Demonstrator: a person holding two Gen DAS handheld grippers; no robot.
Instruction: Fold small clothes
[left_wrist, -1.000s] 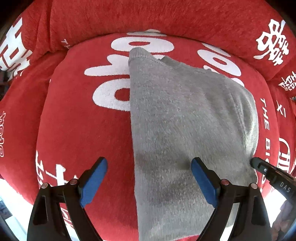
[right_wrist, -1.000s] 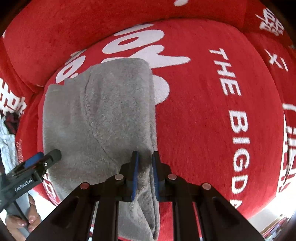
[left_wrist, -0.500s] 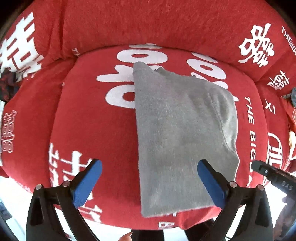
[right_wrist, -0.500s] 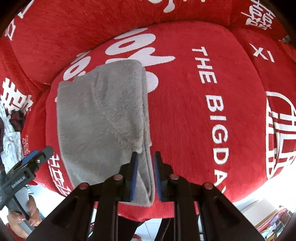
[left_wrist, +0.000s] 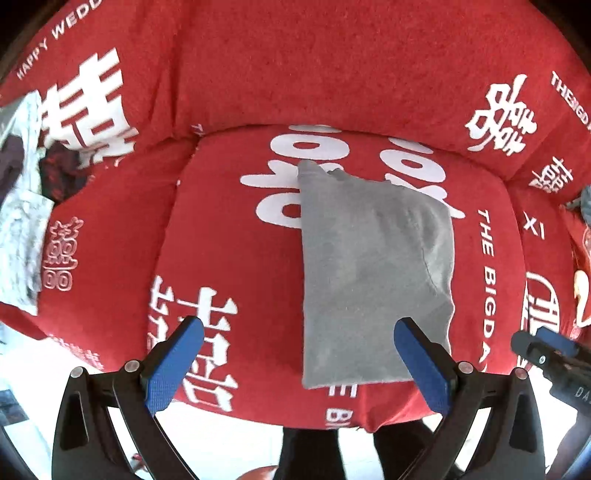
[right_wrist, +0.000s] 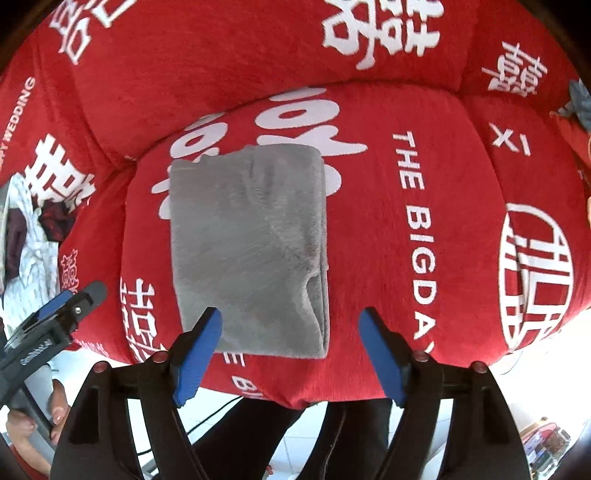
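Note:
A grey fleece garment (left_wrist: 373, 273) lies folded in a long rectangle on the red seat cushion (left_wrist: 229, 258); it also shows in the right wrist view (right_wrist: 251, 251). My left gripper (left_wrist: 299, 365) is open and empty, held back above the cushion's front edge. My right gripper (right_wrist: 290, 350) is open and empty, just in front of the garment's near edge. Each gripper shows at the side of the other's view: the right gripper (left_wrist: 546, 354), the left gripper (right_wrist: 62, 314).
The red sofa has a backrest (left_wrist: 332, 66) with white lettering. A pile of white and dark clothes (left_wrist: 26, 192) lies on the seat to the left. Grey cloth (right_wrist: 580, 103) sits at the far right. The white floor (left_wrist: 240, 435) lies below the cushion edge.
My right gripper has opened and let go of the garment's near edge. Both grippers have pulled back from the cushion. The garment now lies flat.

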